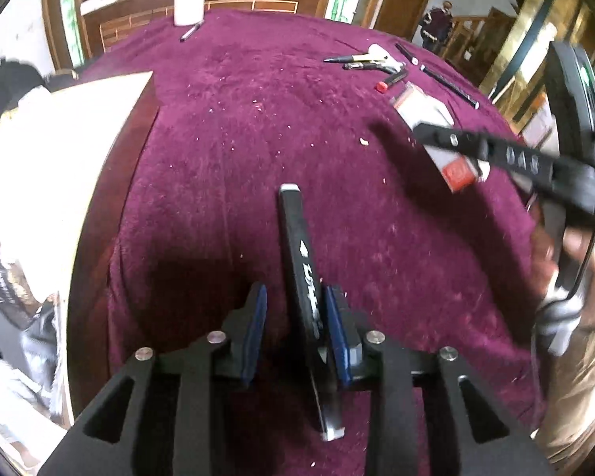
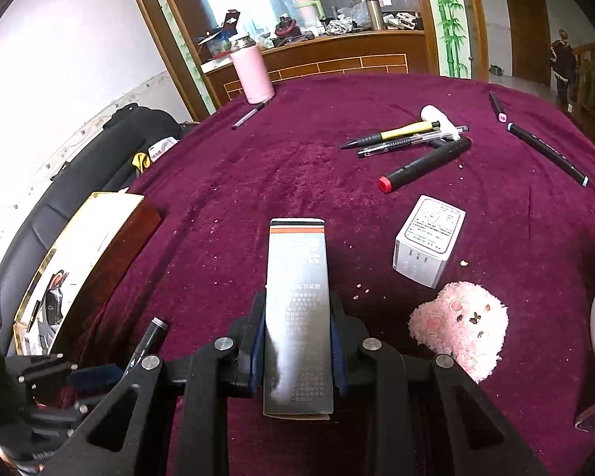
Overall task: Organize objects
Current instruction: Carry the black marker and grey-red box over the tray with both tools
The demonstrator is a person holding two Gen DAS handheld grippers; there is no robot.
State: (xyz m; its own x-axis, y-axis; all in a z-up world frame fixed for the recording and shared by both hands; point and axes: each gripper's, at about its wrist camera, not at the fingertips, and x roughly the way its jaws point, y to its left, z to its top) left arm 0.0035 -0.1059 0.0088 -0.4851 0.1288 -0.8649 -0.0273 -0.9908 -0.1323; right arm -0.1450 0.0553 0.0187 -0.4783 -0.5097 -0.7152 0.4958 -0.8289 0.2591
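Big round table [image 2: 297, 166] with a fuzzy purple cloth takes up most of both views, crumbs scattered all over it. On its left edge sits a tan and brown cardboard box [image 2: 95, 238] with the top open.

The right gripper [image 2: 297, 341] is clamped onto a tall grey carton [image 2: 297, 301] with an orange stripe on the far end, pads pressing both sides, held above the cloth.

The left gripper [image 1: 295, 325] has a black marker [image 1: 297, 246] between its pads, but there's a clear gap on the left pad's side, so the jaws look loosened rather than squeezing. Can't tell if the right pad touches it.

Smaller stuff: a pink plush toy [image 2: 460, 325] and a small white box [image 2: 428, 238] near the right gripper, a pile of pens [image 2: 408, 139] farther out, and a pink bottle [image 2: 252, 71] at the far edge.
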